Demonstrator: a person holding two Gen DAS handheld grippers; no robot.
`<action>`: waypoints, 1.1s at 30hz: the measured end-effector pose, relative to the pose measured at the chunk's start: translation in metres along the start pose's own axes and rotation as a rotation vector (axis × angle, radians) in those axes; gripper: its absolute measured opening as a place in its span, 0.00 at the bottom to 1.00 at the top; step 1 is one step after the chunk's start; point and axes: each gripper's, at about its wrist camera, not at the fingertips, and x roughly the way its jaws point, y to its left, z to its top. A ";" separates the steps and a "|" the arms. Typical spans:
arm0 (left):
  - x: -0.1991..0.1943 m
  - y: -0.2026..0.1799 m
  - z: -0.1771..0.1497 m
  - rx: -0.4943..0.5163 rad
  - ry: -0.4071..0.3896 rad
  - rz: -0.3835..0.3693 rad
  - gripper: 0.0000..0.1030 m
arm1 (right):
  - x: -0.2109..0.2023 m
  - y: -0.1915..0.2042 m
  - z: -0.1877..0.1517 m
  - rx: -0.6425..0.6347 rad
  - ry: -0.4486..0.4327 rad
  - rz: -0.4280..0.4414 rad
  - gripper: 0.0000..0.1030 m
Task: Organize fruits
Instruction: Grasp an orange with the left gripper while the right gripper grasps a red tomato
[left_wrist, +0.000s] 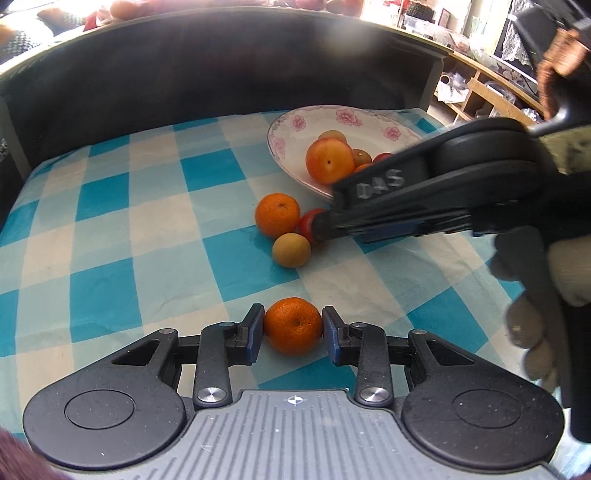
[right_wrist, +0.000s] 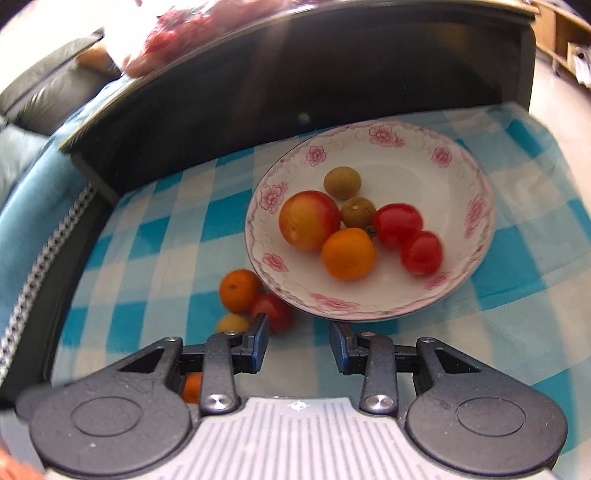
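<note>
Left wrist view: right gripper (left_wrist: 325, 225) hides part of the plate (left_wrist: 291, 122); its jaws can't be told. Left gripper (left_wrist: 293, 328) squeezes an orange (left_wrist: 293, 326).

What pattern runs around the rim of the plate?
Pink flowers on white, linked by a thin scrolling line, around the plate. The right wrist view shows it best.
</note>
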 end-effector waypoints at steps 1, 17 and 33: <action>0.000 0.001 0.000 -0.001 -0.002 -0.003 0.41 | 0.003 0.003 0.000 0.006 -0.003 -0.001 0.38; -0.007 0.015 -0.006 -0.051 -0.014 -0.041 0.42 | 0.032 0.042 0.009 -0.024 -0.016 -0.050 0.34; -0.016 0.007 -0.017 0.000 0.000 0.019 0.41 | -0.029 0.005 -0.047 -0.221 0.094 -0.052 0.28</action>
